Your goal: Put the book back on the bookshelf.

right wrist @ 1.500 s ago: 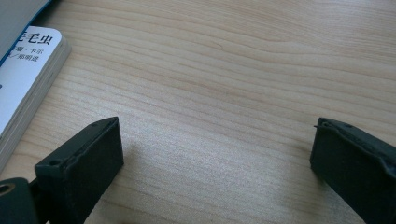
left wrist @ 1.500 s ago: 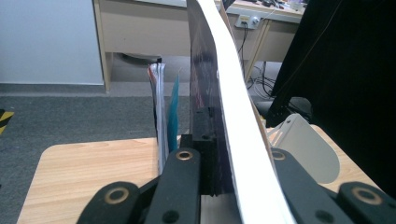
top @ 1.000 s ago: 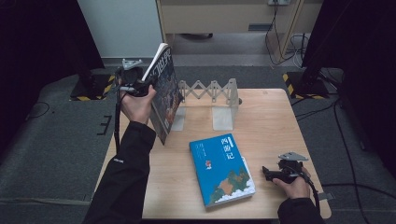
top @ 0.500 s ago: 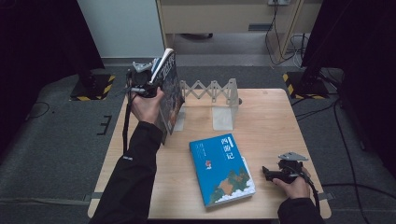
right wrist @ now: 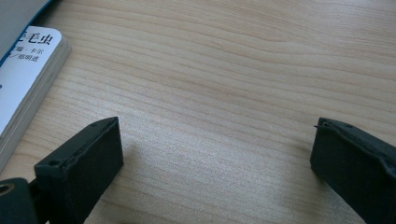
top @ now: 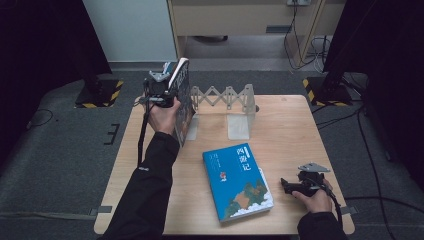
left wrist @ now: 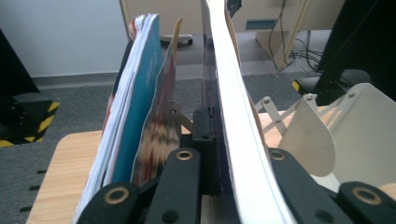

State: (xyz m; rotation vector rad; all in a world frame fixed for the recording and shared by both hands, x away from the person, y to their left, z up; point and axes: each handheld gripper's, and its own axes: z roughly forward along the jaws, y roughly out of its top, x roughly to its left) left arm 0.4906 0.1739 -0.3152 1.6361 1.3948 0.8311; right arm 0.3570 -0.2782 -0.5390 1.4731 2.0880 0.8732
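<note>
Spanning the scene, the wooden table (top: 300,130) is carrying a white folding book rack (top: 235,102) along its far edge and a blue book (top: 236,181) lying flat near the front. Standing upright at the rack's left end, the dark-covered book (top: 182,100) is being held in the left gripper (top: 162,90); in the left gripper view its jaws are pressing narrowly on the cover and white page block (left wrist: 233,116), with loose pages (left wrist: 140,107) fanning beside them. Resting on the table just right of the blue book, the right gripper (top: 292,186) is keeping its jaws wide apart over bare wood.
</note>
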